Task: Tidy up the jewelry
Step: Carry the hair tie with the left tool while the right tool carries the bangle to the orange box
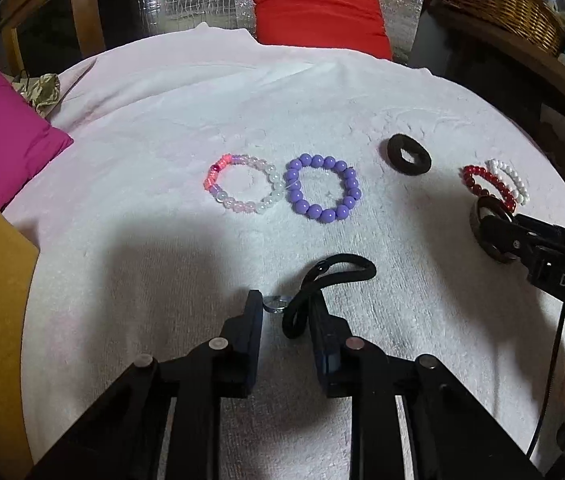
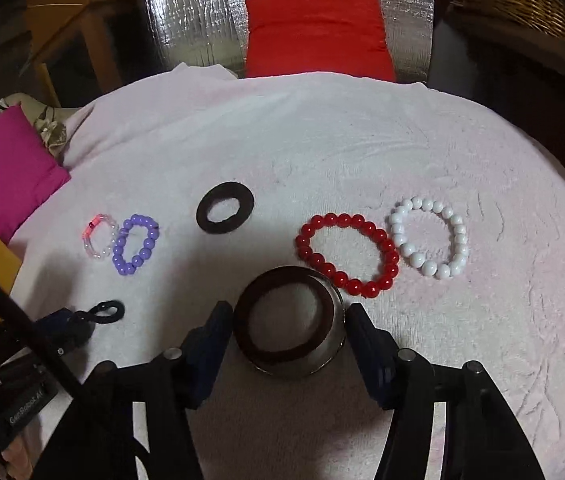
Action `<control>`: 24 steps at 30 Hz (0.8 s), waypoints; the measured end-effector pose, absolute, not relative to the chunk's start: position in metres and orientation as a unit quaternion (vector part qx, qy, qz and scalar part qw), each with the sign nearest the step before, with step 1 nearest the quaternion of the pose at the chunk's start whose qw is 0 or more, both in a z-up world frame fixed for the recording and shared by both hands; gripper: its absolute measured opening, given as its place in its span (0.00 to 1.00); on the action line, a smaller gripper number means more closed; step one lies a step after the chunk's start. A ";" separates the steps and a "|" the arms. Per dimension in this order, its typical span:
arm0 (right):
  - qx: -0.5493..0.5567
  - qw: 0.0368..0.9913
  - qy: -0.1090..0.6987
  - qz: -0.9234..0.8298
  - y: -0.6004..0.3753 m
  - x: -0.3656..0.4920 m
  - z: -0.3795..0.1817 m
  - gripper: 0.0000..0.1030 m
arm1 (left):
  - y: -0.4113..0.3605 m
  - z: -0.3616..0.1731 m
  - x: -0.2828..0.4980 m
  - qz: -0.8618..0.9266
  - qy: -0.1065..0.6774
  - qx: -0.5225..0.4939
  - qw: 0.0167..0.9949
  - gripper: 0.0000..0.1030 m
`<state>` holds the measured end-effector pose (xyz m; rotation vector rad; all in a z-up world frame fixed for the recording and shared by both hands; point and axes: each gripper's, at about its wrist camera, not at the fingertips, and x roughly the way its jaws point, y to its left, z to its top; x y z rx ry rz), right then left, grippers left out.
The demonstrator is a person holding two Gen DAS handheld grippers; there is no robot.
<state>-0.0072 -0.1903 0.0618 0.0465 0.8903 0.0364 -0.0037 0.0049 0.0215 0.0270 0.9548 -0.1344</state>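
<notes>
Two bits of writing we can read: "DAS" on the right gripper (image 1: 500,236) body in the left wrist view, and roughly "GenRobot AI" on the left gripper (image 2: 78,322) in the right wrist view, blurred. Right gripper's jaws stand wide, w/ the dark bangle (image 2: 288,330) between them on the white towel (image 2: 322,140); pads look just clear of it, though contact's hard to judge. Left gripper's jaws sit narrow, the black hair tie (image 1: 322,288) draped over one finger (image 1: 324,320); a small shiny item (image 1: 276,304) between them we can't identify. Red bead bracelet (image 2: 348,256) lies beside the bangle.
</notes>
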 end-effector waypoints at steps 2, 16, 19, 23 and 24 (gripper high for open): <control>0.027 0.904 0.427 0.020 -0.195 -0.012 0.067 0.59 | 0.008 0.026 -0.006 -0.063 0.453 0.009 0.889 0.23; 0.082 0.938 0.310 0.135 -0.167 -0.059 0.131 0.60 | 0.030 0.084 -0.044 0.002 0.372 0.005 0.928 0.23; 0.083 0.938 0.301 0.150 -0.155 -0.065 0.134 0.60 | 0.042 0.094 -0.056 0.029 0.353 0.003 0.935 0.23; 0.084 0.937 0.297 0.163 -0.137 -0.072 0.138 0.60 | 0.059 0.106 -0.071 0.069 0.332 0.003 0.941 0.23; 0.084 0.936 0.297 0.168 -0.130 -0.073 0.138 0.60 | 0.064 0.107 -0.075 0.077 0.328 0.002 0.942 0.23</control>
